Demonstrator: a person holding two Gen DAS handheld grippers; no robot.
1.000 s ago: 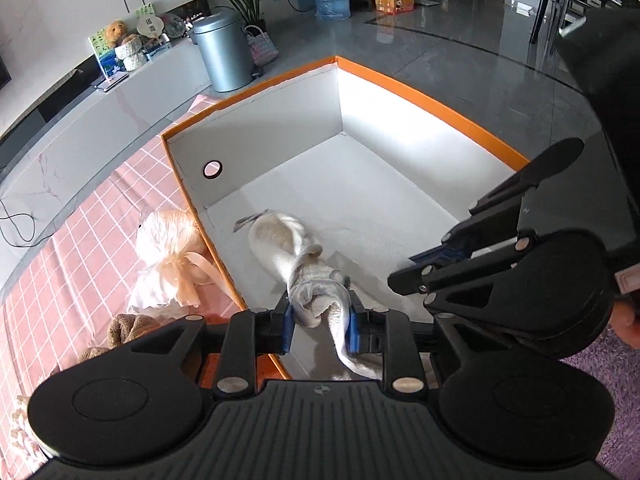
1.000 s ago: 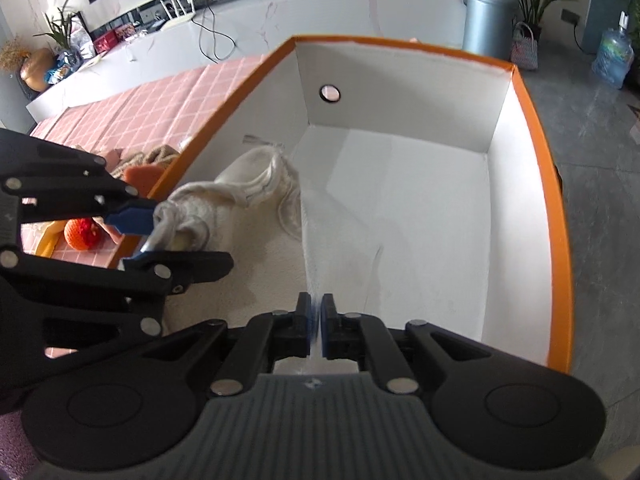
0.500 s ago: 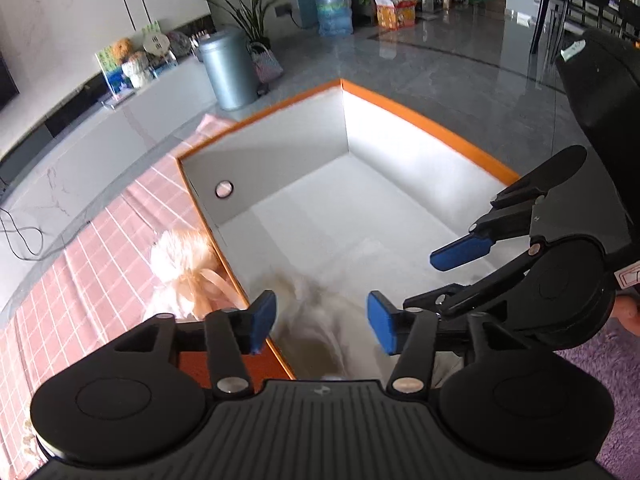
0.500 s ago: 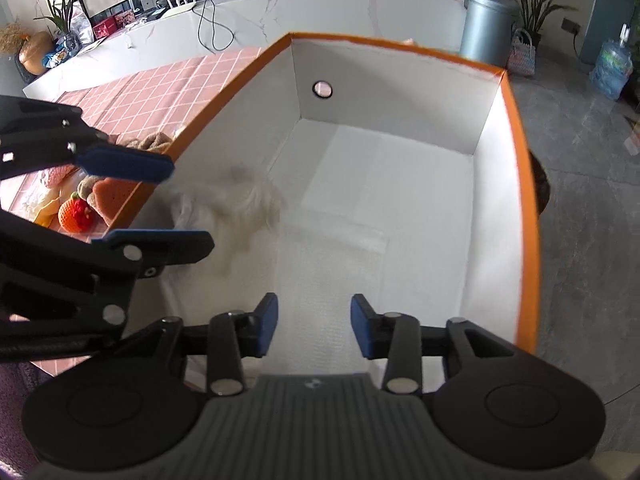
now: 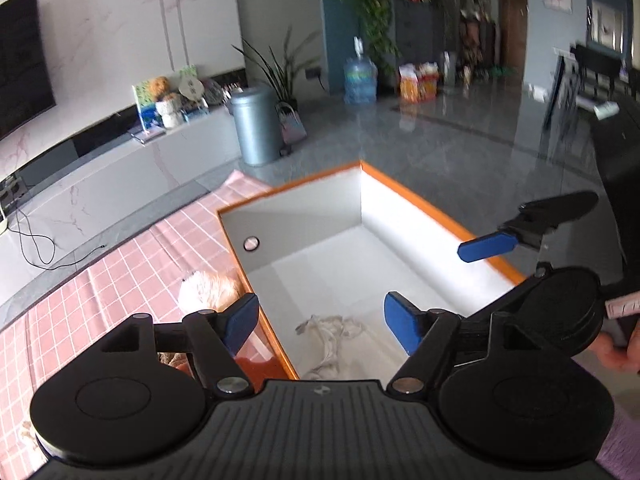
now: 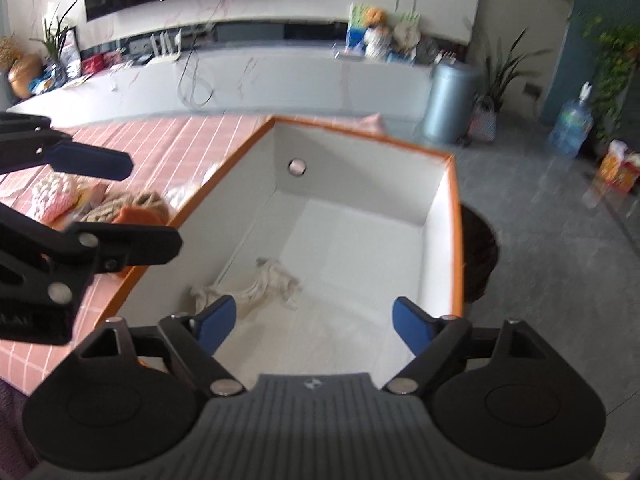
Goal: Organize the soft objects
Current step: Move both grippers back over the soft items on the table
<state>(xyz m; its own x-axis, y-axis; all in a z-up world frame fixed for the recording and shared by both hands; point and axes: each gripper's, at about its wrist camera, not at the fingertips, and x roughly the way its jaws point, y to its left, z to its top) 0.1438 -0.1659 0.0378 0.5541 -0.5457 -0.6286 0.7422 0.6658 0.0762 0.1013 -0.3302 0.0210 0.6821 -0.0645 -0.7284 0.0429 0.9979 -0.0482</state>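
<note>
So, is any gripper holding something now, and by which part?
Nothing is held: both the left gripper and right gripper have open jaws; the white cloth lies in the box.

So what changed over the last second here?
The left hand-held gripper let go of the white cloth, which now lies on the floor of the orange-rimmed box. The right hand-held gripper opened too, and both pulled up and back. The box and the toys outside it stayed put.

A grey bin (image 5: 256, 128) stands beside a potted plant (image 5: 280, 68) and water bottle (image 5: 360, 80).
</note>
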